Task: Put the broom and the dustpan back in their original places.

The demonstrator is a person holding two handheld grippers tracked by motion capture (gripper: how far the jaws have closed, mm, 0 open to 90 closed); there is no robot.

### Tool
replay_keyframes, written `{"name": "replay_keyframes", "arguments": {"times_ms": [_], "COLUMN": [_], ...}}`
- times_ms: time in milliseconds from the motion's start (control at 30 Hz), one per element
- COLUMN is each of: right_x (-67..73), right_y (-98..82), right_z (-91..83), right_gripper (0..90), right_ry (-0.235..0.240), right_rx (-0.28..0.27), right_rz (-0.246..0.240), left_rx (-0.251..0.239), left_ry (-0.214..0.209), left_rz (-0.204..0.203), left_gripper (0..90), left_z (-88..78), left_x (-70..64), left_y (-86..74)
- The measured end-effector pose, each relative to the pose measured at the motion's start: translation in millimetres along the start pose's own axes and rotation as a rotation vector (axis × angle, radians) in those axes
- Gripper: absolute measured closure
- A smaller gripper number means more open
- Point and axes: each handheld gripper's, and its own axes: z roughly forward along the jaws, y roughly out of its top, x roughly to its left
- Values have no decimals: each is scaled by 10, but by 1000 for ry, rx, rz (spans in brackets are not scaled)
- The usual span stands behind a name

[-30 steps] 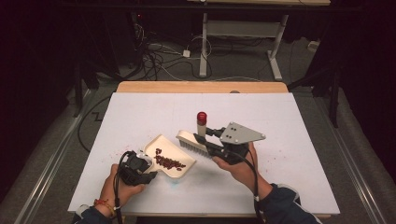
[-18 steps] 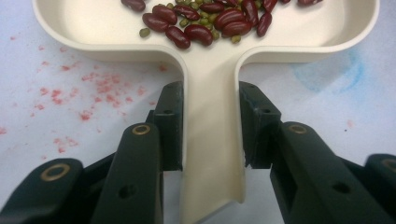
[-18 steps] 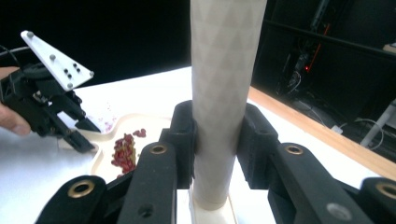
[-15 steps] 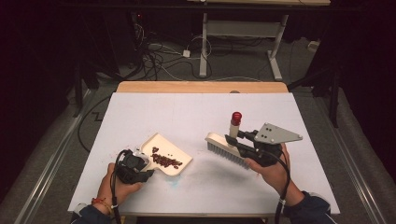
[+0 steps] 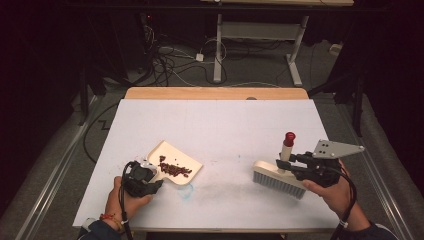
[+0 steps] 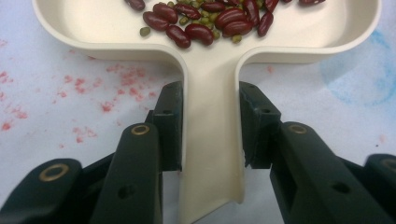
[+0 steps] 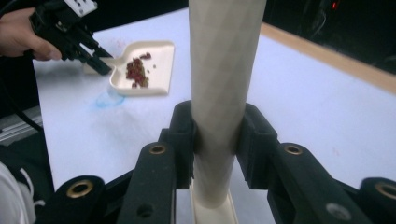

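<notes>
A cream dustpan (image 5: 176,161) lies on the white table at the front left, holding several red and green beans (image 5: 174,169). My left gripper (image 5: 150,179) is shut on its flat handle (image 6: 211,140), whose sides the pads squeeze; the beans (image 6: 205,21) lie in the pan just ahead. At the front right, my right gripper (image 5: 287,165) is shut on the upright cream handle (image 7: 223,88) of a hand brush (image 5: 278,180) with a red cap (image 5: 289,138). Its grey bristles rest on or just above the table. The dustpan (image 7: 142,67) and the left gripper (image 7: 100,65) show far off in the right gripper view.
The white table sheet (image 5: 220,125) carries a faint blue smudge (image 5: 186,192) in front of the dustpan and red stains (image 6: 84,88) beside its handle. A wooden edge (image 5: 215,93) borders the far side. Cables and desk legs stand on the floor beyond.
My right gripper has carried the brush from beside the dustpan to the right side of the table. The left gripper and dustpan have stayed put.
</notes>
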Motion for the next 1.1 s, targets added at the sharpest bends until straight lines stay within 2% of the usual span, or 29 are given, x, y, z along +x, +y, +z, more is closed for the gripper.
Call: {"name": "replay_keyframes", "arguments": {"times_ms": [133, 267, 333, 367, 467, 533, 567, 600, 667, 767, 833, 900, 967, 1000, 1100], "right_x": [-66, -149, -226, -269, -418, -512, -550, -585, -655, -763, -835, -904, -965, -994, -1064], "right_y": [-24, -6, 14, 25, 68, 88, 96, 103, 113, 122, 123, 117, 111, 106, 82], "right_z": [-43, -2, 38, 61, 136, 186, 213, 241, 299, 404, 487, 577, 665, 710, 830], "right_gripper": [705, 704, 702, 698, 679, 665, 657, 650, 640, 622, 605, 598, 580, 576, 570], "right_ry": [-25, -25, -29, -29, -28, -30, -42, -54, -56, -76, -117, -130, -164, -177, -188], "right_rx": [32, 51, 57, 65, 88, 98, 103, 112, 119, 137, 157, 177, 200, 211, 221], "right_rz": [44, 72, 67, 75, 87, 97, 101, 107, 117, 147, 168, 173, 187, 189, 209], "left_rx": [-13, -25, -27, -25, -35, -47, -52, -55, -54, -43, -62, -74, -107, -140, -251], "left_ry": [26, 35, 38, 40, 19, -33, -61, -71, -64, -53, -63, -66, -37, -17, -18], "left_rz": [-46, -88, -105, -97, -104, -105, -96, -74, -37, 8, 11, 34, 83, 115, 155], "left_gripper": [629, 626, 577, 538, 476, 469, 461, 460, 436, 411, 412, 391, 344, 331, 319], "left_z": [0, 26, 44, 51, 62, 49, 39, 35, 27, 18, 3, 0, -22, -46, -135], "left_x": [8, -4, -44, -75, -167, -222, -253, -293, -371, -411, -402, -398, -390, -390, -380], "left_y": [-9, 11, 30, 41, 43, 30, 21, 16, 14, 19, 5, -13, -36, -53, -117]}}
